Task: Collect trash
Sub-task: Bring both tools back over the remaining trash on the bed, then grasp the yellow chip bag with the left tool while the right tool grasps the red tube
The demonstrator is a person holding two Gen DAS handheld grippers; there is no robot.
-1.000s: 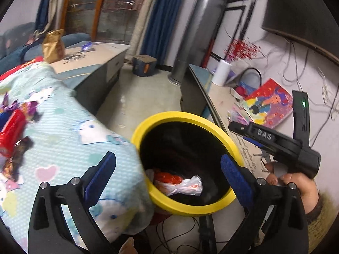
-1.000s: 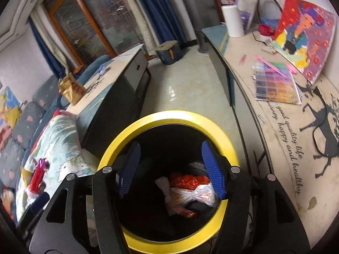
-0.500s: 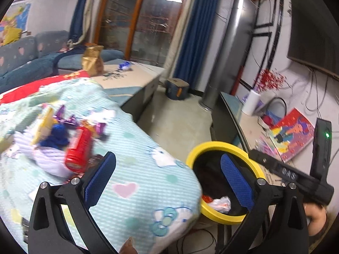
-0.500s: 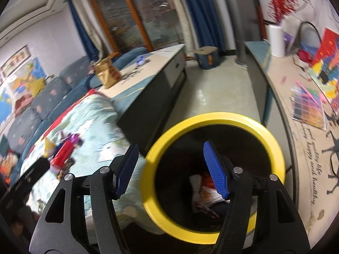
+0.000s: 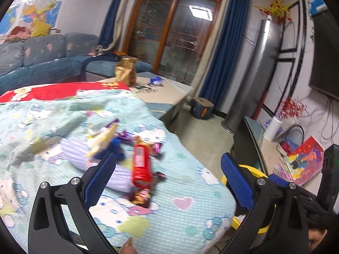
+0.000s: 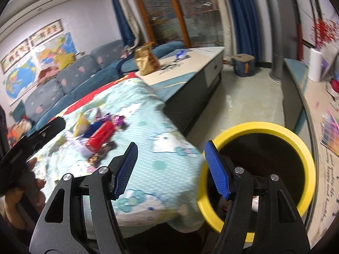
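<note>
Trash lies in a small heap on a quilted, pale blue blanket (image 5: 182, 190) printed with cartoon cats and hearts: one glossy red cylindrical packet (image 5: 141, 165), a dark brown wrapper (image 5: 141, 195) just below it, a yellow wrapper (image 5: 101, 136), something dark blue (image 5: 114, 148) and a few purple foil pieces (image 5: 125, 135). Motion blur softens them, so an exact count of the small pieces cannot be given.

The left claw (image 5: 168, 178) stands wide, its two blue textured pads apart with nothing pressed between them; the red packet shows in the gap beyond. The right claw (image 6: 172, 170) has just been opening and stands fairly wide, also with nothing in it.

The round bin (image 6: 305, 160), with a smooth yellow rim and black inside, stands just beside the blanket's edge. The right wrist view shows nearly its whole rim and the left claw's black body in a hand (image 6: 12, 196) at the left edge. The left wrist view shows only a sliver of the yellow rim (image 5: 259, 172) behind its right finger, but it adds the wall-mounted screen (image 5: 326, 48). Both views show one crumpled gold bag (image 5: 126, 73) upright on the pale low surface (image 5: 169, 91) beyond the blanket.
</note>
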